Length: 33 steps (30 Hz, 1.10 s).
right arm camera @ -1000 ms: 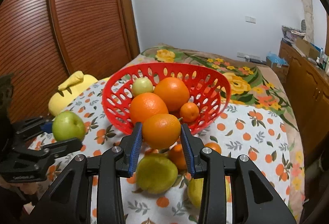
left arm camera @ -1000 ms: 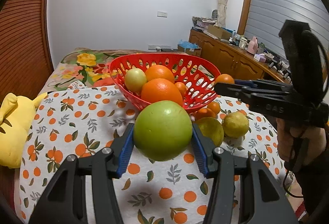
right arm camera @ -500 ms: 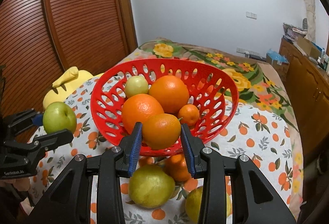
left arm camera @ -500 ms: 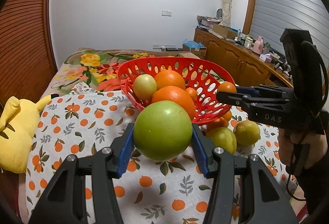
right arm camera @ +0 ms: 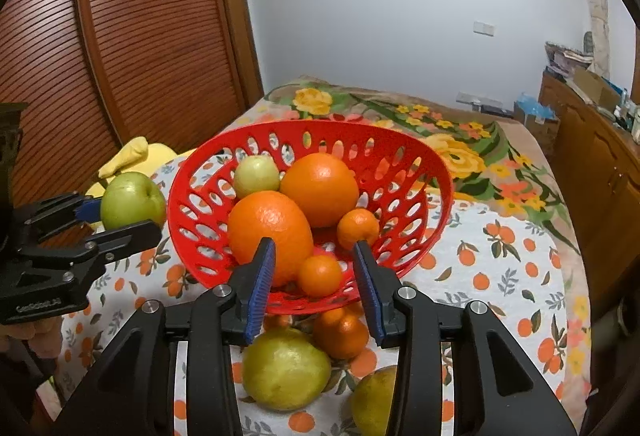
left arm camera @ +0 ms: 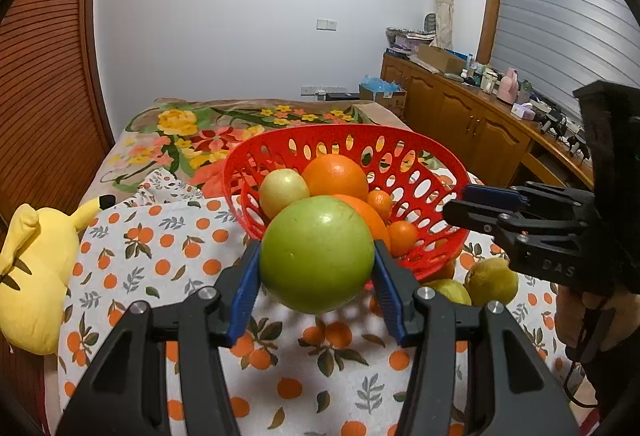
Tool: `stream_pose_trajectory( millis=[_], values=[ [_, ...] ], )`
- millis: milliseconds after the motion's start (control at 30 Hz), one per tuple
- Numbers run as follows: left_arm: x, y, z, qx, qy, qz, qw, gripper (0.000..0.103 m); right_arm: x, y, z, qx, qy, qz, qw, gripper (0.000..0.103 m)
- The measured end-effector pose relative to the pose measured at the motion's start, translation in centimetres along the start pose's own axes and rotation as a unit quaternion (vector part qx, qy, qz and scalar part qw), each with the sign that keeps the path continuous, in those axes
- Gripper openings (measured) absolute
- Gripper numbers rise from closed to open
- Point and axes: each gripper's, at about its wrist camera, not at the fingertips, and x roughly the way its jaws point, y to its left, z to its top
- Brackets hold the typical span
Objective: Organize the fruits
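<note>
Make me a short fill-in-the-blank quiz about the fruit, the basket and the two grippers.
1. The left gripper is shut on a green ____.
2. The fruit goes into a ____ basket with holes.
3. The right gripper holds ____.
4. The yellow plush toy lies ____ the basket.

Missing words: apple; red; nothing; outside

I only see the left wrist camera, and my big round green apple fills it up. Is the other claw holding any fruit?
Observer: No. The right claw is open. Its jaws have just been opening, and the blue pads grip nothing.
Child: Is my apple over the basket?
Observer: Not yet. The big round green apple hangs beside the red plastic holed basket, outside its rim.
Child: Where is its stalk end?
Observer: The stalk dimple sits near the top, on the basket side.
</note>
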Motion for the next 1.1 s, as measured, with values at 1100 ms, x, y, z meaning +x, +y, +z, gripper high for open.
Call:
stream_pose_trajectory(
  millis=[1100],
  values=[
    [4.0,0.7,2.1,-0.005,0.007,0.015,0.9998,0.062,-2.7,-1.6,-1.4,0.008,-0.015,-0.011,1.0,0.04]
  ],
)
